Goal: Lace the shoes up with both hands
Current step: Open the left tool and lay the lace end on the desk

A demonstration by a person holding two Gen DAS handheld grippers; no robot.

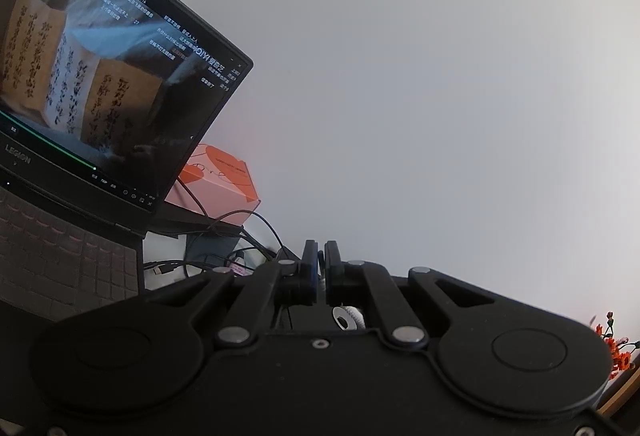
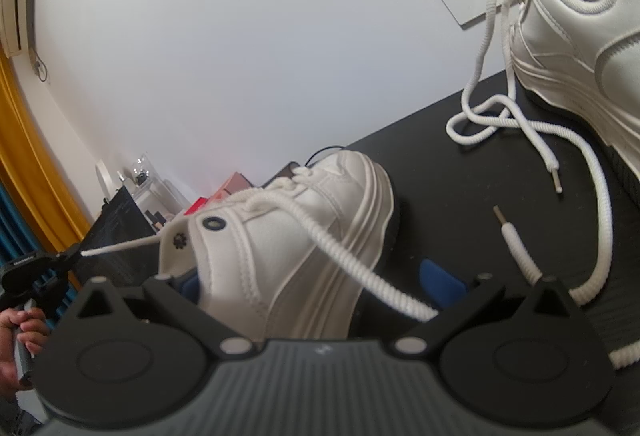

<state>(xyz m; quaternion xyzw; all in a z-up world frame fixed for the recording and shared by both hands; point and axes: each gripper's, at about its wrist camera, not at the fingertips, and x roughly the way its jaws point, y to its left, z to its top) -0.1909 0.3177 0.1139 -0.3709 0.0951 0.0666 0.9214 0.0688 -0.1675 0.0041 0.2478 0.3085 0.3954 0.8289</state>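
The near white chunky-soled sneaker stands on the black surface, its long axis running away from the right wrist camera, toe toward the white wall, heel collar close to the lens. The right gripper has its blue-padded fingers spread wide to either side of the heel; whether a pad touches the shoe cannot be told. One thick white lace slopes from the eyelets down over the shoe's side to the gripper body. A second, thinner-looking lace end stretches taut leftward to the left gripper, held in a hand beyond the surface's left edge. In the left wrist view those fingers are pressed almost together, a blue pad showing in the slit; the lace itself is not visible there.

A second white sneaker stands at the far right, its loose laces coiled across the open surface between the shoes, metal tips lying free. An open black laptop and an orange box crowd the left.
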